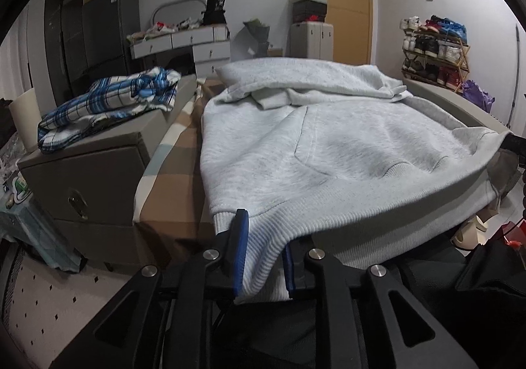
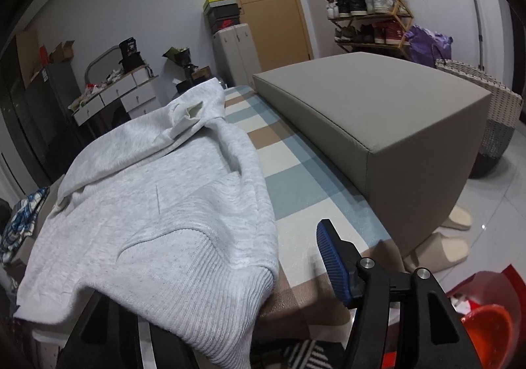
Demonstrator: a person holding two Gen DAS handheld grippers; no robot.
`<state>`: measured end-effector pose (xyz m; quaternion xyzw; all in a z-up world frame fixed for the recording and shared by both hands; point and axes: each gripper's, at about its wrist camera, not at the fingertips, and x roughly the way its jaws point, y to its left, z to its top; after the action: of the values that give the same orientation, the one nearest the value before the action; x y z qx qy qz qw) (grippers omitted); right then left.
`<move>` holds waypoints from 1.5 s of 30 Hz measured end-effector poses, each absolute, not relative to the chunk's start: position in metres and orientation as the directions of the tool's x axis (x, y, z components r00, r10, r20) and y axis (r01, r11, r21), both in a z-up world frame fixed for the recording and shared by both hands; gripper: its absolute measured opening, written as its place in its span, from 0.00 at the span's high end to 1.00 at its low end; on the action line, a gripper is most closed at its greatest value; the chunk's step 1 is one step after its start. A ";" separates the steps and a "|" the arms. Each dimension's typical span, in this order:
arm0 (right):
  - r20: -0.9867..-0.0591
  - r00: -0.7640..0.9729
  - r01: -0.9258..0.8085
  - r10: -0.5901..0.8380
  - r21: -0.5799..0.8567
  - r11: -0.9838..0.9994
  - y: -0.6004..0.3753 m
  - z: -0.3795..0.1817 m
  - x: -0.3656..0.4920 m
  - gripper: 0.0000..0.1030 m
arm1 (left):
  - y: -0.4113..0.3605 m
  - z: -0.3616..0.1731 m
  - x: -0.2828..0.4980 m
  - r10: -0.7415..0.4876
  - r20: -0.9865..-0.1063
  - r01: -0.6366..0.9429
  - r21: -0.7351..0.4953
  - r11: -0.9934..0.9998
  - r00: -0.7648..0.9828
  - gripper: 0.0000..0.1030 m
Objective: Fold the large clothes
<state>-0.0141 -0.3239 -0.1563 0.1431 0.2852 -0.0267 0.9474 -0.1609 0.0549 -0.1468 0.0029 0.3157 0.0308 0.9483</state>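
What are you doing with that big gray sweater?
A person is folding it with a gripper in each hand. The gray hoodie lies spread on a checked table cover. The left gripper has pinched the ribbed bottom hem between its blue pads. The right gripper is open, one finger in the clear and the other hidden under the hem, so it may be about to grab. No fold has been made yet. A plaid shirt waits on the gray box nearby.

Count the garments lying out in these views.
2: a grey hoodie spread on the checked surface, its hem in the left gripper, and a blue plaid shirt on the box beside it.
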 end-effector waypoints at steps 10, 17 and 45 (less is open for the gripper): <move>-0.569 0.822 0.058 0.026 0.128 0.990 -0.316 -0.153 -0.020 0.41 | 0.057 -0.145 -0.161 0.075 -0.637 -0.086 0.015 0.996 0.767 0.84; -0.558 0.830 0.015 -0.009 0.007 1.000 -0.311 -0.143 -0.028 0.41 | 0.055 -0.141 -0.166 0.084 -0.633 -0.103 0.008 0.995 0.769 0.58; -0.611 0.791 0.053 -0.038 0.007 0.999 -0.313 -0.159 -0.021 0.41 | 0.084 -0.148 -0.160 0.156 -0.620 -0.187 0.015 0.982 0.769 0.92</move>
<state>-0.0209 -0.3133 -0.1589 0.0116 0.3227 -0.0239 0.9461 -0.1600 0.0839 -0.1483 -0.0239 0.3275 0.0911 0.9401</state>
